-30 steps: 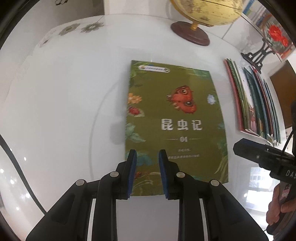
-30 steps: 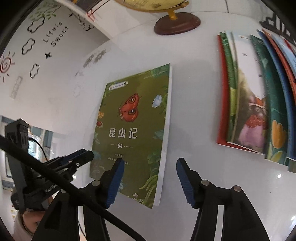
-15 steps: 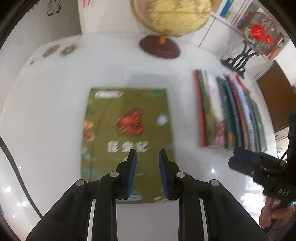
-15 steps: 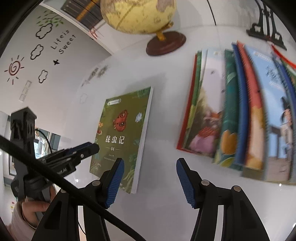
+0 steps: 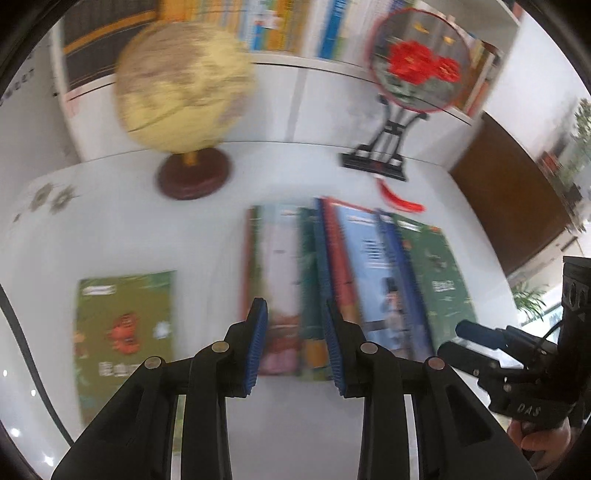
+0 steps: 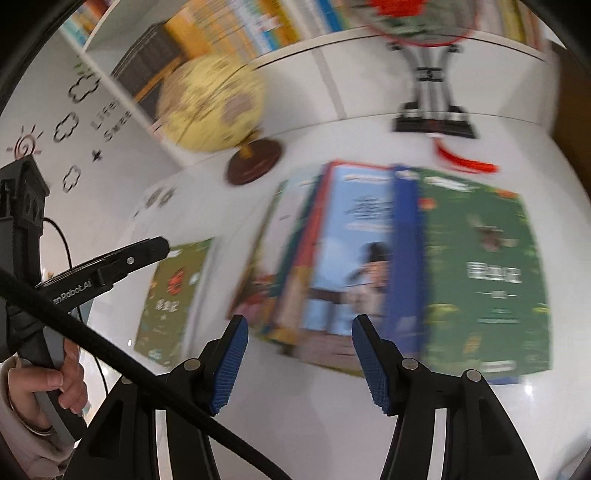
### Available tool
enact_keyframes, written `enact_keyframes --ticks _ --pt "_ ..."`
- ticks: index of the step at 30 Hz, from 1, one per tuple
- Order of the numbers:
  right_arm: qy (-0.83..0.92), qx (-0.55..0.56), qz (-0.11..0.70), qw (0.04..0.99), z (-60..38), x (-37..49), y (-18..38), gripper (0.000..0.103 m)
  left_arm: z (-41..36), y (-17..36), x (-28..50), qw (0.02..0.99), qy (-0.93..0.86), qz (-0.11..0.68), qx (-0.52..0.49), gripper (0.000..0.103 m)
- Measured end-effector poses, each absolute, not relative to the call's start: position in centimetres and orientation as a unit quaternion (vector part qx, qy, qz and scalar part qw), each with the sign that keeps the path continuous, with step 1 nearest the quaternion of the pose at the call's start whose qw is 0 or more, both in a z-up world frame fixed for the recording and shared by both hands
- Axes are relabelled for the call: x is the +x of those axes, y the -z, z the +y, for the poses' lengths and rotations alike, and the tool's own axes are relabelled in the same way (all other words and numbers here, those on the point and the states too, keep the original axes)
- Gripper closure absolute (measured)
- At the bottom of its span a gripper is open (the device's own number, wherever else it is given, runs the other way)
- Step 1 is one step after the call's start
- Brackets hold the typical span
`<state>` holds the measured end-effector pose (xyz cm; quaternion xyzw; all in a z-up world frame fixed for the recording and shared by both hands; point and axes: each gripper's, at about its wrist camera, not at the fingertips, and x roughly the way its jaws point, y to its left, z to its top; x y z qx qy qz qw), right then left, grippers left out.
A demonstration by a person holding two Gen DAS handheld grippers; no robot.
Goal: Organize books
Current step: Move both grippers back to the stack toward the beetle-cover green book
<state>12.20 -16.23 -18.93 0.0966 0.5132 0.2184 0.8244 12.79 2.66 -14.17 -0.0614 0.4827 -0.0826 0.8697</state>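
A fanned row of overlapping picture books (image 5: 354, 280) (image 6: 369, 258) lies flat on the white table, a dark green one (image 6: 484, 273) on top at the right. An olive-green book with a red insect (image 5: 125, 328) (image 6: 173, 291) lies alone to their left. My left gripper (image 5: 293, 345) hovers over the near edge of the row, its jaws opening with nothing between them. My right gripper (image 6: 299, 360) hangs open and empty above the near edge of the light blue book (image 6: 354, 254). Both views are blurred by motion.
A yellow globe on a dark red base (image 5: 184, 110) (image 6: 214, 107) and a round red-flower fan on a black stand (image 5: 417, 62) (image 6: 432, 110) stand at the back of the table (image 5: 122, 221). Behind them is a shelf of books (image 5: 280, 22). A brown cabinet (image 5: 517, 199) stands at the right.
Both grippers have swung rightward and risen, from over the olive-green book to over the fanned row. The left jaws have widened. The books have not moved.
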Motion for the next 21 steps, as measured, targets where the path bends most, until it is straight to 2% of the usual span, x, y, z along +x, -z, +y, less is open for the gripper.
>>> enact_keyframes --ticks 12,21 --pt "-0.139 0.183 0.51 0.829 -32.7 14.3 20.9 0.046 -10.0 17.5 14.7 0.83 0.191 0.52 -0.061 0.075" --pt "-0.122 0.209 0.537 0.808 -38.9 15.9 26.0 0.046 -14.1 22.0 16.1 0.782 0.198 0.583 -0.098 0.075"
